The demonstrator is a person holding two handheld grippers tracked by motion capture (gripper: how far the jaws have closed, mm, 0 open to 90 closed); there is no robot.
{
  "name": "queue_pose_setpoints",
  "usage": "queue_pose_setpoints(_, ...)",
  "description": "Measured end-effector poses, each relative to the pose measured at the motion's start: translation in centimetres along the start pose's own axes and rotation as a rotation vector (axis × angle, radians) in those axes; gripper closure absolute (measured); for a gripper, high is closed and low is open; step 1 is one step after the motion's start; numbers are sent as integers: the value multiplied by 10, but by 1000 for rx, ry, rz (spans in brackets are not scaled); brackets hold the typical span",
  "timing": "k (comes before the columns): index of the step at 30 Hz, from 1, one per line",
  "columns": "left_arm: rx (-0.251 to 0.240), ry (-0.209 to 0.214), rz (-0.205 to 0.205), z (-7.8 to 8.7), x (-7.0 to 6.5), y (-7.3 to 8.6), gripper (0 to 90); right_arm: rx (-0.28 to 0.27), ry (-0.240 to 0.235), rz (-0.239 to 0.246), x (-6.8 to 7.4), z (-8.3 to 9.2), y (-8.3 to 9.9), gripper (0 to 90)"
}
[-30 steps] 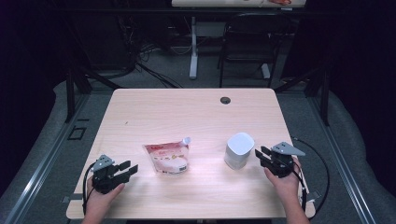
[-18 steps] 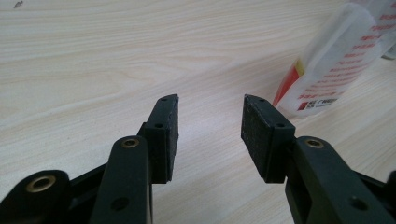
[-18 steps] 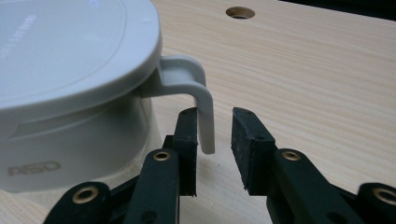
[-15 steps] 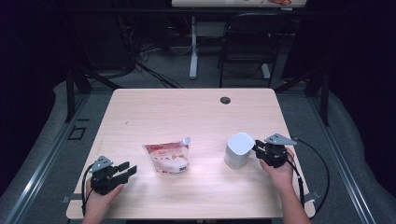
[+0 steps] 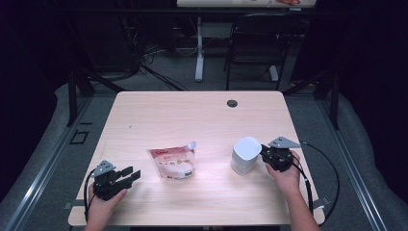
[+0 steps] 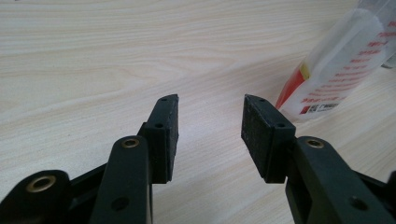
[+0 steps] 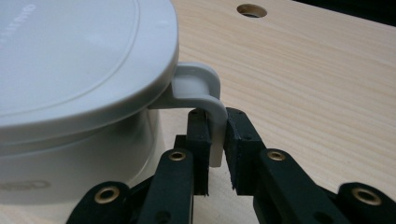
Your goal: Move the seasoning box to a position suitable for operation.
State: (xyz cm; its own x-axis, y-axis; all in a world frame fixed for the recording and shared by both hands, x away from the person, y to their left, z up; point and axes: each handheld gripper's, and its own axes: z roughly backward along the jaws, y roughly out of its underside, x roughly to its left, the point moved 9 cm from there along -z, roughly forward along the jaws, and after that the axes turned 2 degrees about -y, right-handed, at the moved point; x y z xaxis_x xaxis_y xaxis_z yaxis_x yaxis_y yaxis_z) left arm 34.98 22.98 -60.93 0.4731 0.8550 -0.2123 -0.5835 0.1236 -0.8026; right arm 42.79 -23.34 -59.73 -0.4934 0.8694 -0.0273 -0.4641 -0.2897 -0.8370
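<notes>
A white lidded container (image 5: 245, 155) stands on the table's right half. In the right gripper view its lid (image 7: 70, 70) carries a white side clip (image 7: 205, 93) that hangs down between my jaws. My right gripper (image 7: 215, 114) is shut on that clip, pressed against the container's right side (image 5: 263, 153). A red-and-white spouted pouch (image 5: 173, 162) lies flat near the table's middle; its edge (image 6: 341, 65) shows at the upper right of the left gripper view. My left gripper (image 5: 132, 174) rests open near the front left edge, with nothing between its pads (image 6: 210, 105).
The wooden table (image 5: 192, 120) has a cable hole (image 5: 232, 103) at its back centre, also seen as the hole (image 7: 252, 10) in the right gripper view. A cable (image 5: 332, 178) loops off the right edge. Chairs and desk legs stand behind the table.
My right gripper has slid left up to the container and closed on its lid clip. The left gripper and the pouch have stayed put.
</notes>
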Motion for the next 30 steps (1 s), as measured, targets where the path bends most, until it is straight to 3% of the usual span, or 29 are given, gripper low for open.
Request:
queue_pose_setpoints(2, 0, -2, -5, 0, 0, 0, 565, 1, -16, -17, 3, 5, 2, 814)
queue_pose_setpoints(6, -9, 0, -11, 2, -1, -2, 565, 26, -19, 0, 9, 14, 7, 824)
queue_pose_setpoints(17, -22, 0, -12, 5, -1, -5, 565, 67, -2, 8, 30, 35, 19, 840)
queue_pose_setpoints(30, -34, -4, -7, 8, 1, -6, 566, 61, 15, -50, 43, 44, 25, 836)
